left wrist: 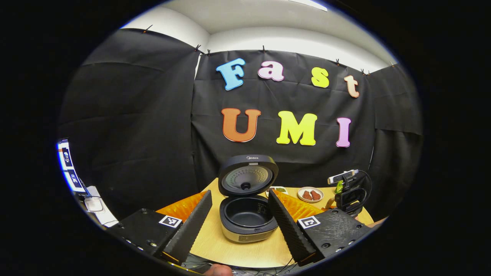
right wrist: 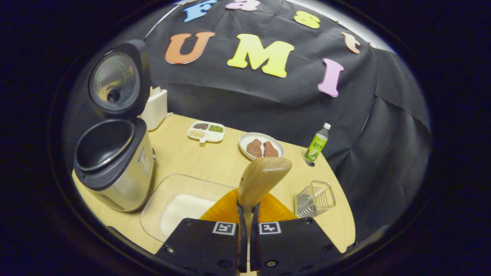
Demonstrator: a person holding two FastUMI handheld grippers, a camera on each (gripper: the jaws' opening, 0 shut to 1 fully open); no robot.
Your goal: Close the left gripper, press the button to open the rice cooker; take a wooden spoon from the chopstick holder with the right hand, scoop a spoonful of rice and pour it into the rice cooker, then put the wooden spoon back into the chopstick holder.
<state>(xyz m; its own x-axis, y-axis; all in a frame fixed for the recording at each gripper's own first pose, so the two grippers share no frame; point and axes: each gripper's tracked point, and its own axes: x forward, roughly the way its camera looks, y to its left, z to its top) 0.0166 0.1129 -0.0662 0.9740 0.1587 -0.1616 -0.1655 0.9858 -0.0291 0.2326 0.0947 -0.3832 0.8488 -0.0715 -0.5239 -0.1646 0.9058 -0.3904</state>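
Right gripper view, left to right. Rice cooker (right wrist: 115, 168) stands at the tabletop's (right wrist: 184, 157) left edge, lid (right wrist: 117, 78) raised upright, inner pot dark inside. Clear glass dish (right wrist: 161, 207) sits just beside the cooker toward the near edge, white rice (right wrist: 184, 212) in it. Right gripper (right wrist: 248, 209) has its fingers pressed together on the handle of the wooden spoon (right wrist: 262, 180), bowl up and tilted right. Wire chopstick holder (right wrist: 315, 198) stands near the right edge. Divided tray (right wrist: 206, 131), plate (right wrist: 261, 145) and green bottle (right wrist: 317, 143) line the far edge.

Left gripper view: left gripper (left wrist: 239, 197) fingers spread wide, flanking the open cooker (left wrist: 247, 218).
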